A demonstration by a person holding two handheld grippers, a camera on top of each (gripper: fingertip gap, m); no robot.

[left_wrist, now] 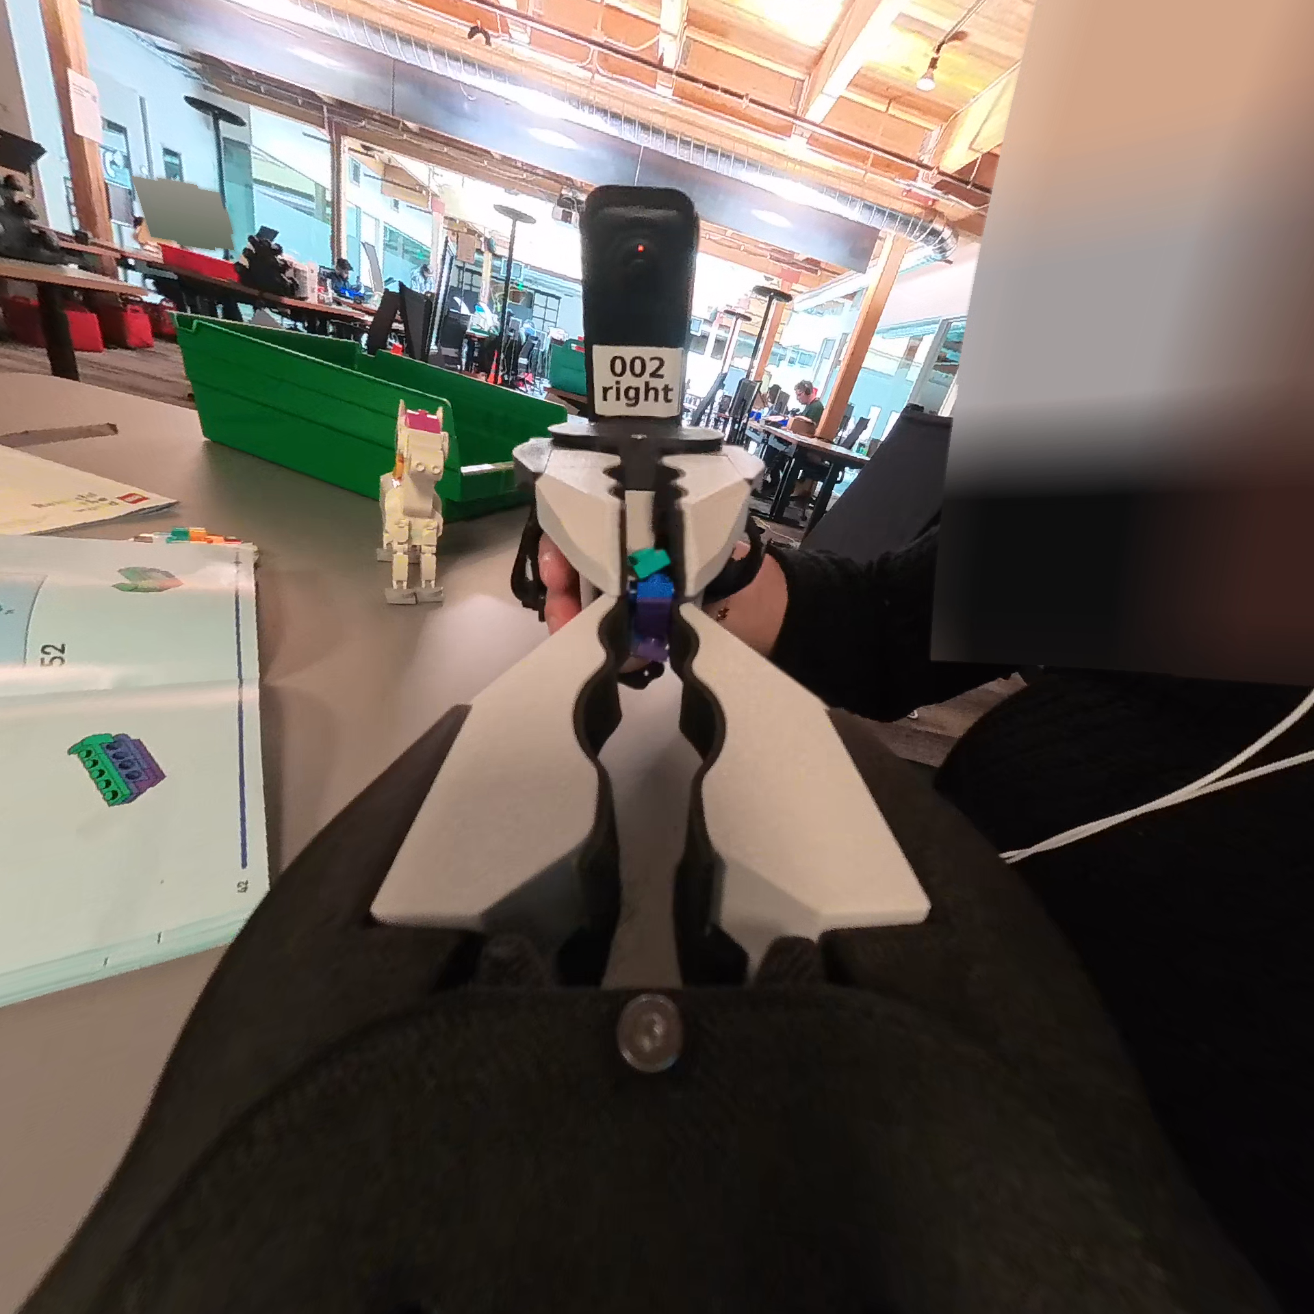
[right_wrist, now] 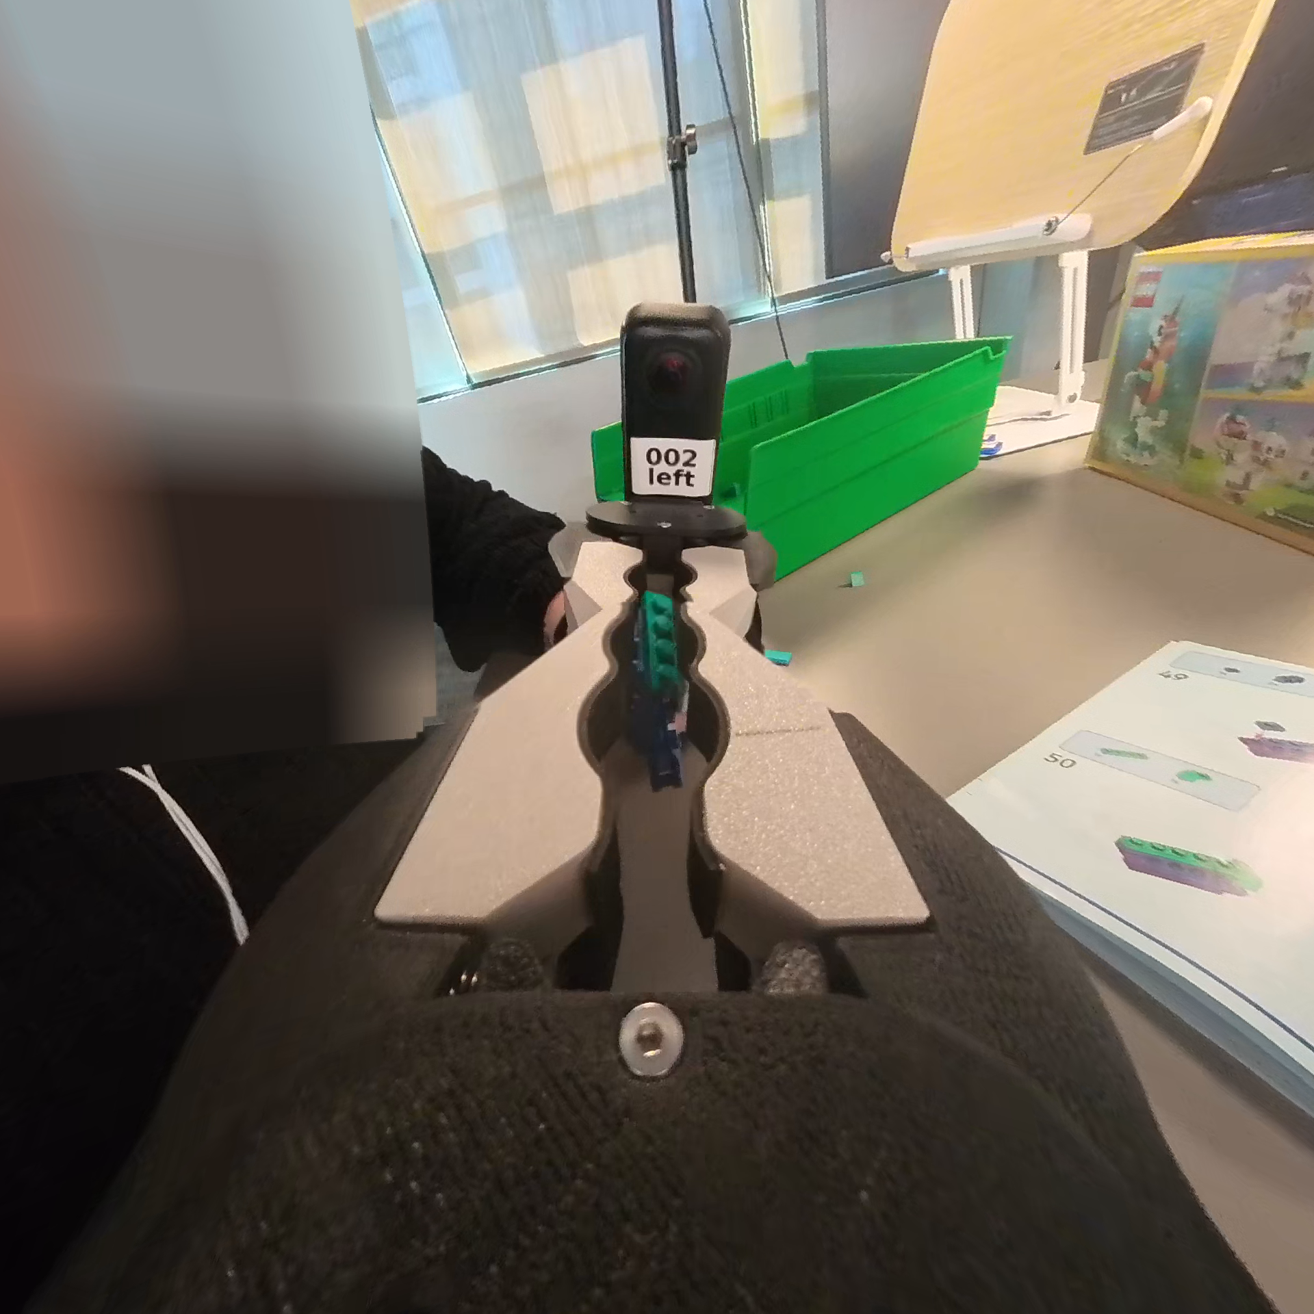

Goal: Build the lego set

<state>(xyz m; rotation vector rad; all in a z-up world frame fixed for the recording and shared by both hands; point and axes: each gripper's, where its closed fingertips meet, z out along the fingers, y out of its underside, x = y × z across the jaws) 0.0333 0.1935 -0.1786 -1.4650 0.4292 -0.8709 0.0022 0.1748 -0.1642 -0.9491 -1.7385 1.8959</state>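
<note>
A small green, blue and purple brick assembly (left_wrist: 650, 608) hangs in the air between my two grippers, which meet tip to tip. My left gripper (left_wrist: 648, 618) is shut on its blue and purple end. My right gripper (left_wrist: 643, 565) faces it and is shut on the green end. In the right wrist view the assembly (right_wrist: 660, 658) shows a green studded plate over blue bricks, clamped between the right gripper (right_wrist: 661, 640) and the left gripper (right_wrist: 661, 590). The grip points are partly hidden by the fingers.
A white brick animal figure (left_wrist: 416, 498) stands on the grey table (left_wrist: 320, 640). A green bin (left_wrist: 320, 412) lies behind it and also shows in the right wrist view (right_wrist: 853, 455). An open instruction booklet (left_wrist: 121, 711) (right_wrist: 1173, 818), the set box (right_wrist: 1209, 398) and loose teal pieces (right_wrist: 778, 658) lie nearby. Less than 4 cm separates the two grippers' tips. From either gripper's tips it is about 25 cm to the white brick animal figure (left_wrist: 416, 498).
</note>
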